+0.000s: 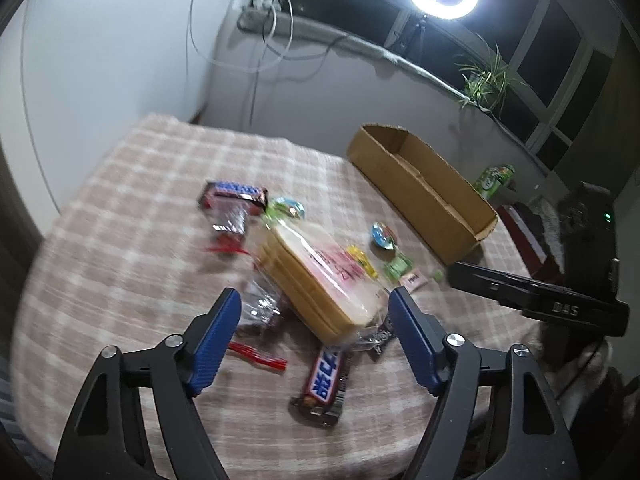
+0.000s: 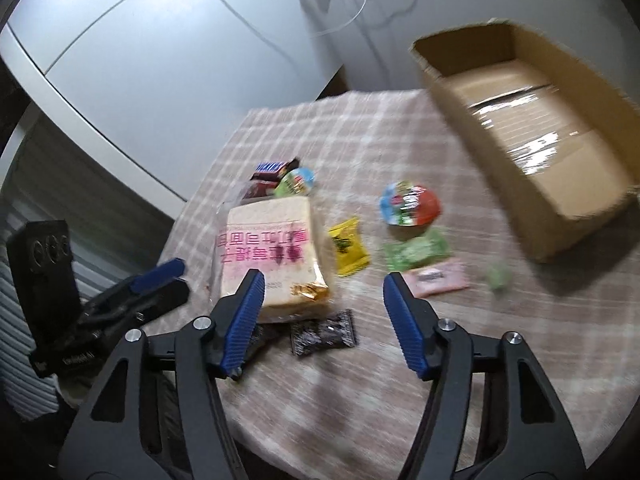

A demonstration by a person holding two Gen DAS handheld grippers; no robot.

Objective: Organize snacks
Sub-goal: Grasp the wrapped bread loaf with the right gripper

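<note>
From the left wrist, the step in hand looks like the approach to a first pick: the left gripper (image 1: 314,300) hangs jaws apart and empty over the bagged bread (image 1: 316,276), with a Snickers bar (image 1: 326,380) just below it. From the right wrist, the right gripper (image 2: 322,284) is likewise apart, gripping nothing; the bread (image 2: 266,248) lies at its left finger, the empty cardboard box (image 2: 560,200) well off right. Next probably means closing on one snack and carrying it there.

cloth (image 2: 360,128) pink-white plaid | box (image 2: 480,120) plain brown | bread bag (image 2: 264,248) tan, pink print | wrapper (image 2: 349,250) by right gripper's (image 2: 323,280) blue pads yellow
</note>
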